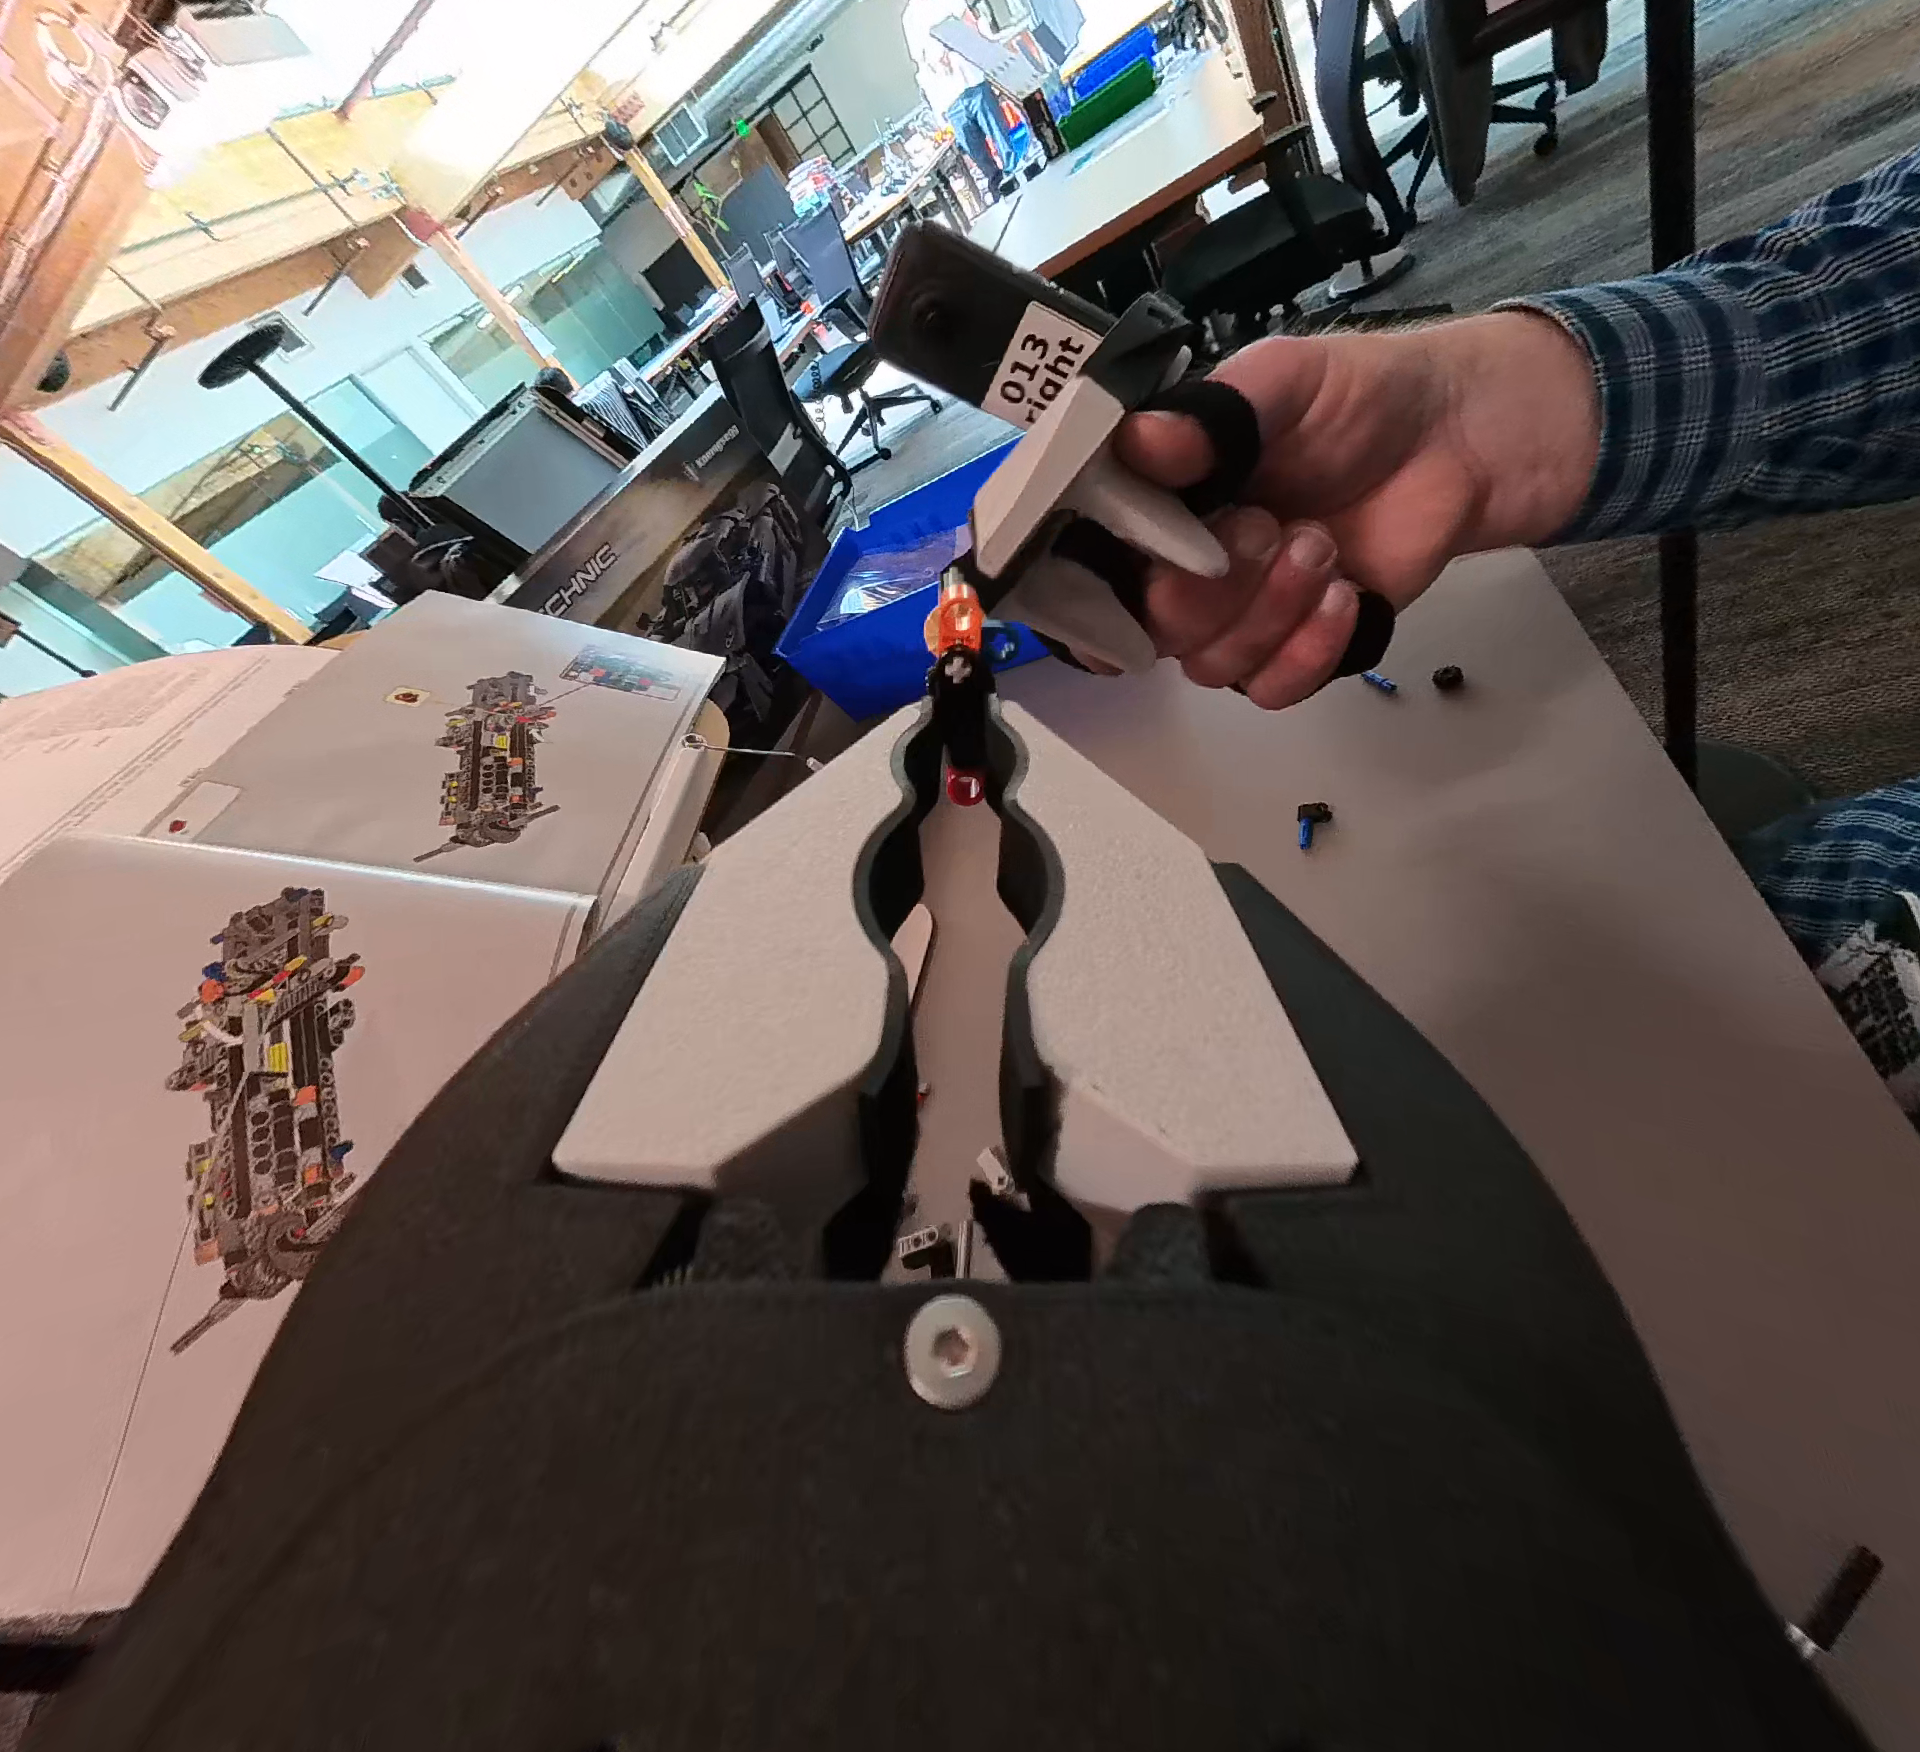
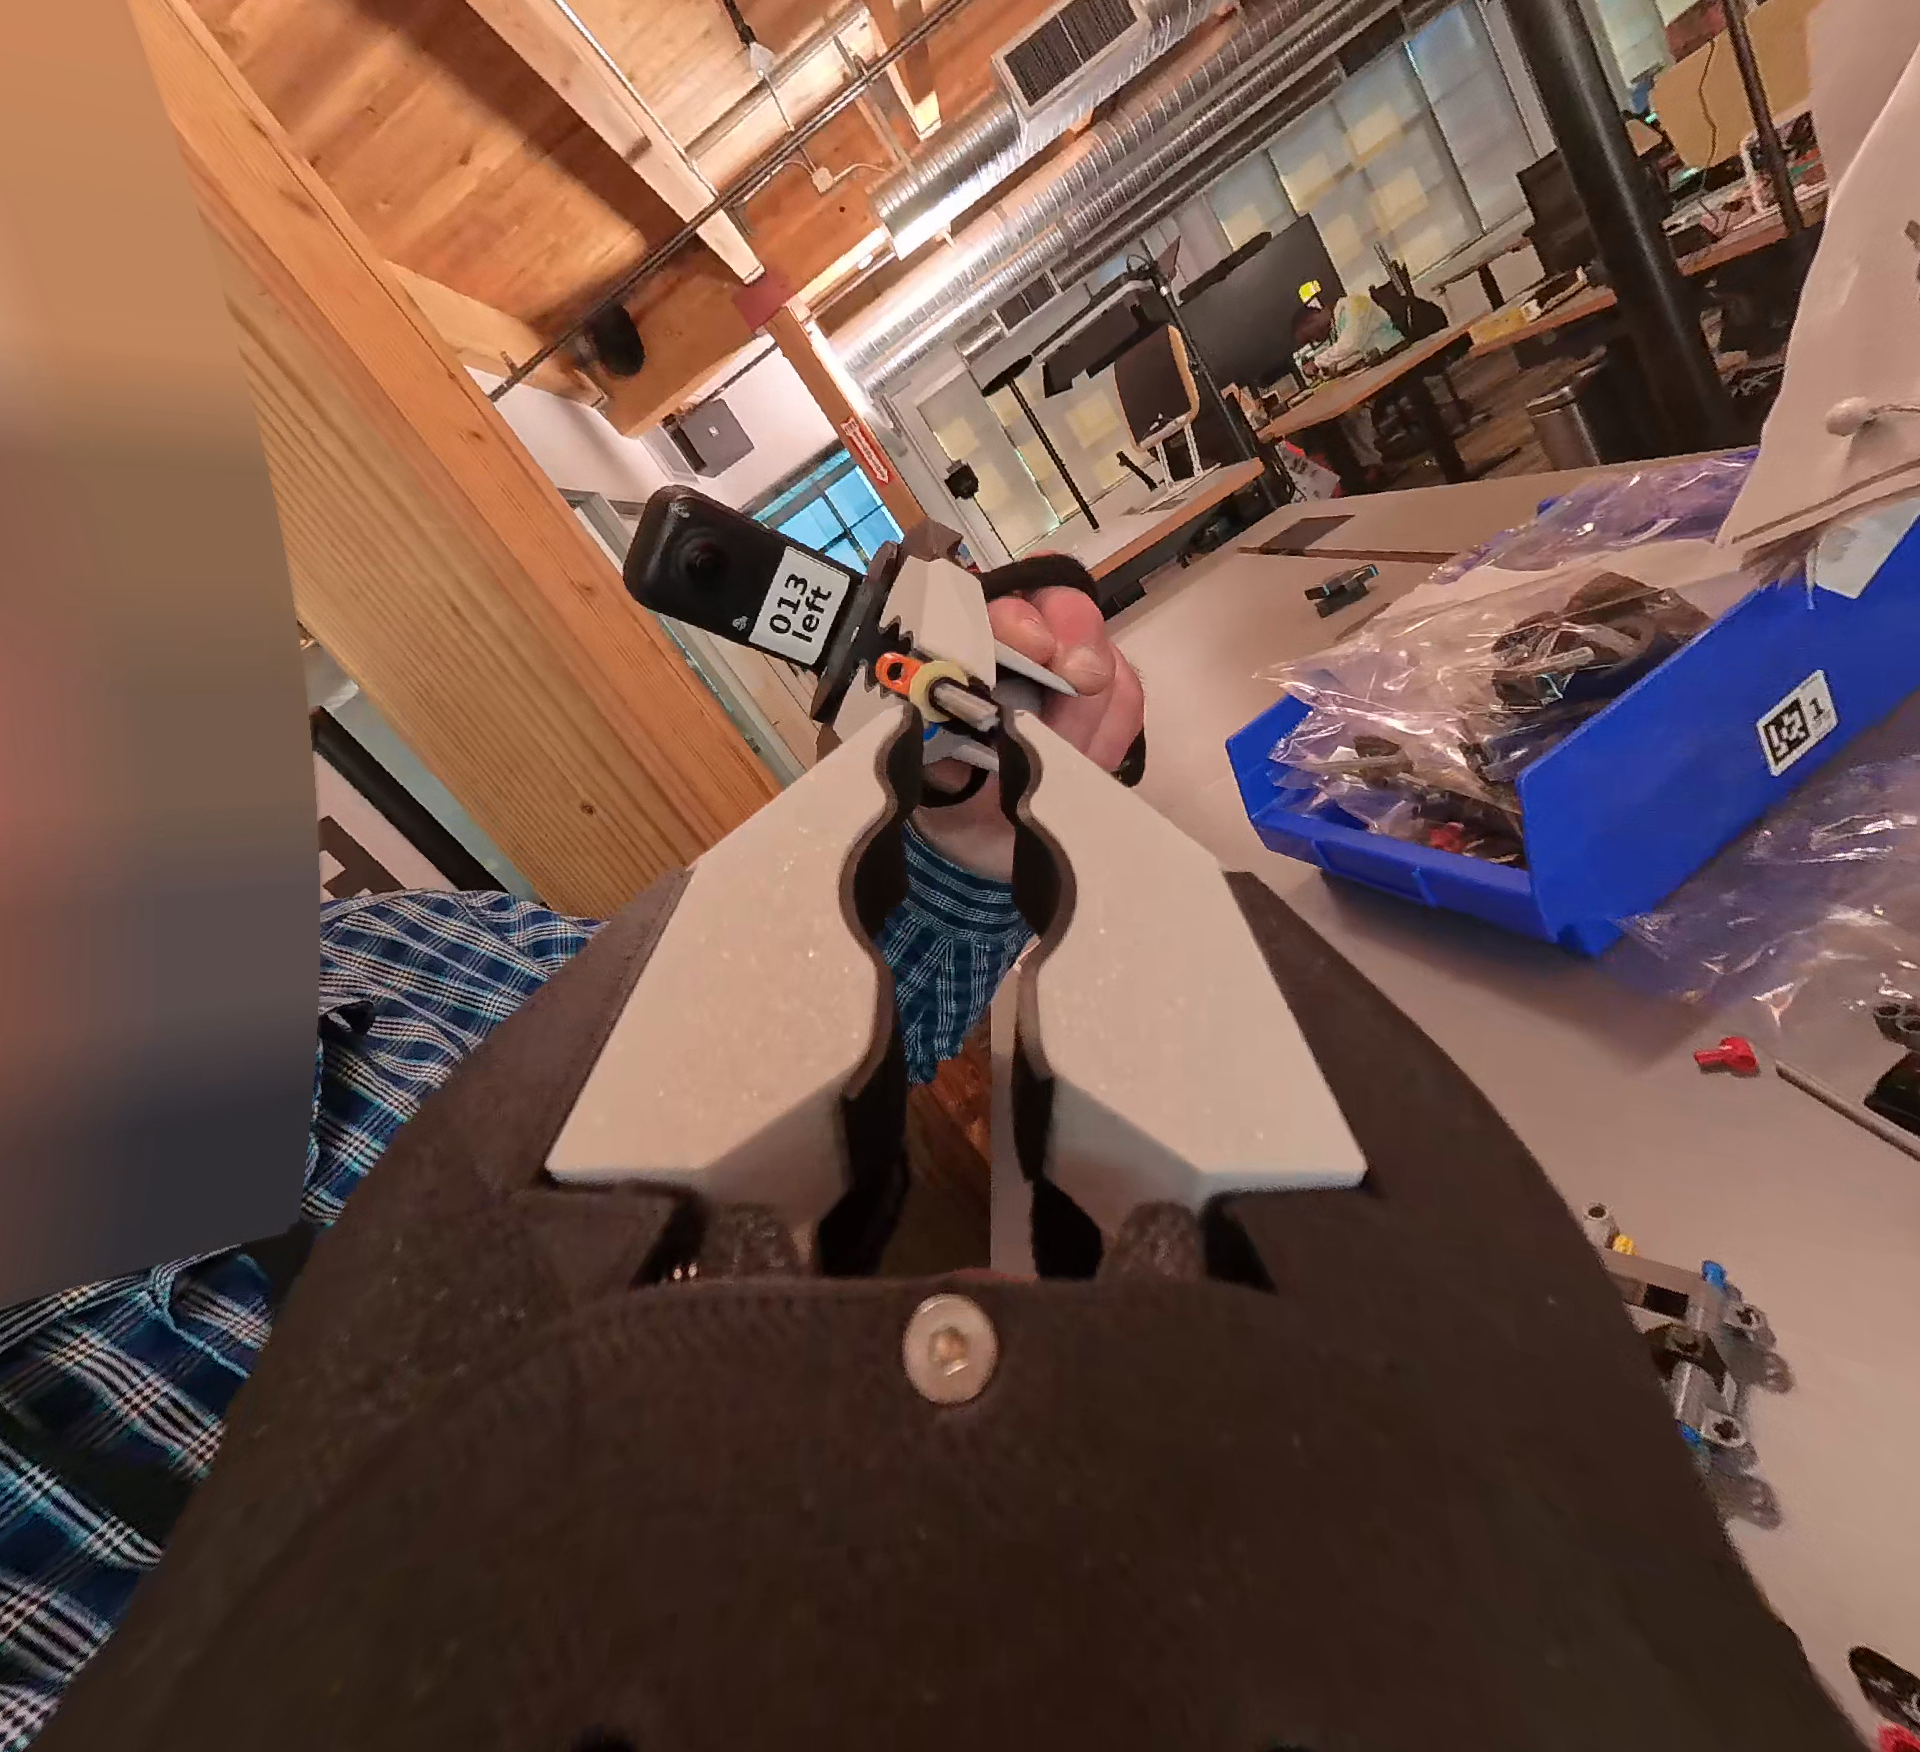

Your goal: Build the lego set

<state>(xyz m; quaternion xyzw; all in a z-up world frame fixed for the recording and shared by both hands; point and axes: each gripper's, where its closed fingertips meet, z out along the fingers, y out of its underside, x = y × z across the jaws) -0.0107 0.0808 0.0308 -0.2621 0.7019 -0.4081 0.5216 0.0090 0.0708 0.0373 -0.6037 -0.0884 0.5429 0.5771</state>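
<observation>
Left gripper (image 1: pixel 958 715), pale grey fingers clenched on a small black-orange-red lego sub-assembly (image 1: pixel 958 663), is raised off the grey table (image 1: pixel 1455 871) to meet the right gripper (image 2: pixel 961 715) (clamped on its tan-ringed end), evidently for mid-air joining.

Pale grey worktop (image 2: pixel 1455 1027). Resting on it: a blue parts bin (image 2: pixel 1621 819) stuffed with clear bags, open instruction booklets (image 1: pixel 312 871), a small red peg (image 2: pixel 1725 1055), a grey part-built assembly (image 2: pixel 1704 1339), and scattered blue and black pins (image 1: pixel 1311 821).

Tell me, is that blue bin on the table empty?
No, the blue bin holds clear plastic bags stuffed with dark lego pieces.
</observation>
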